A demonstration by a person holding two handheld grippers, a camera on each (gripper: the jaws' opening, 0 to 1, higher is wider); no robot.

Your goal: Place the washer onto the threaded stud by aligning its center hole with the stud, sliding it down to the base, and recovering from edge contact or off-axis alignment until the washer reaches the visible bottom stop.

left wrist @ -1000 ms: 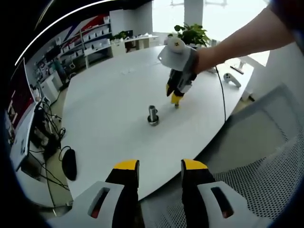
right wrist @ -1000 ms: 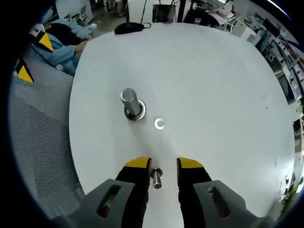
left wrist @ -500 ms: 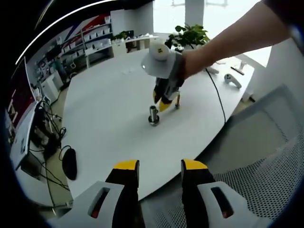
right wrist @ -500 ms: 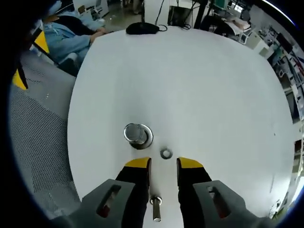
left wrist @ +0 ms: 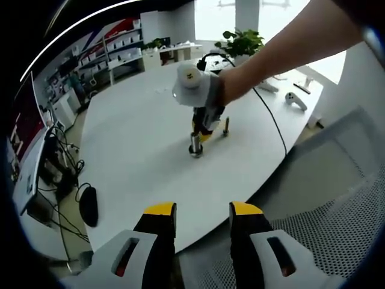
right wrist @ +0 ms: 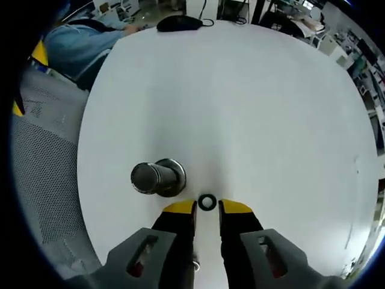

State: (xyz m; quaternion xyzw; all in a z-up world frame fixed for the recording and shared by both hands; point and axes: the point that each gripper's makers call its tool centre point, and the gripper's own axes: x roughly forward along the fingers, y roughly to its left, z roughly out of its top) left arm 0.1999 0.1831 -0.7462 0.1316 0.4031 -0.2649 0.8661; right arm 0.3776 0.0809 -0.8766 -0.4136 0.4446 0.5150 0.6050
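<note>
Right gripper (right wrist: pixel 207 208) hangs just above the washer (right wrist: pixel 207 202), jaws narrowly parted and empty; the washer lies flat on the table (right wrist: pixel 252 108) beside the threaded stud (right wrist: pixel 155 178). We judge it light, stiff and slippery: pinch opposite rim edges. Left gripper (left wrist: pixel 203 212) stays open, well apart.

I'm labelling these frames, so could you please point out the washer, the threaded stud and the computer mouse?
washer (right wrist: pixel 207 202), right gripper view, on its ring.
threaded stud (right wrist: pixel 146 177), right gripper view, on its shaft.
computer mouse (left wrist: pixel 88 207), left gripper view, on its black top shell.
</note>
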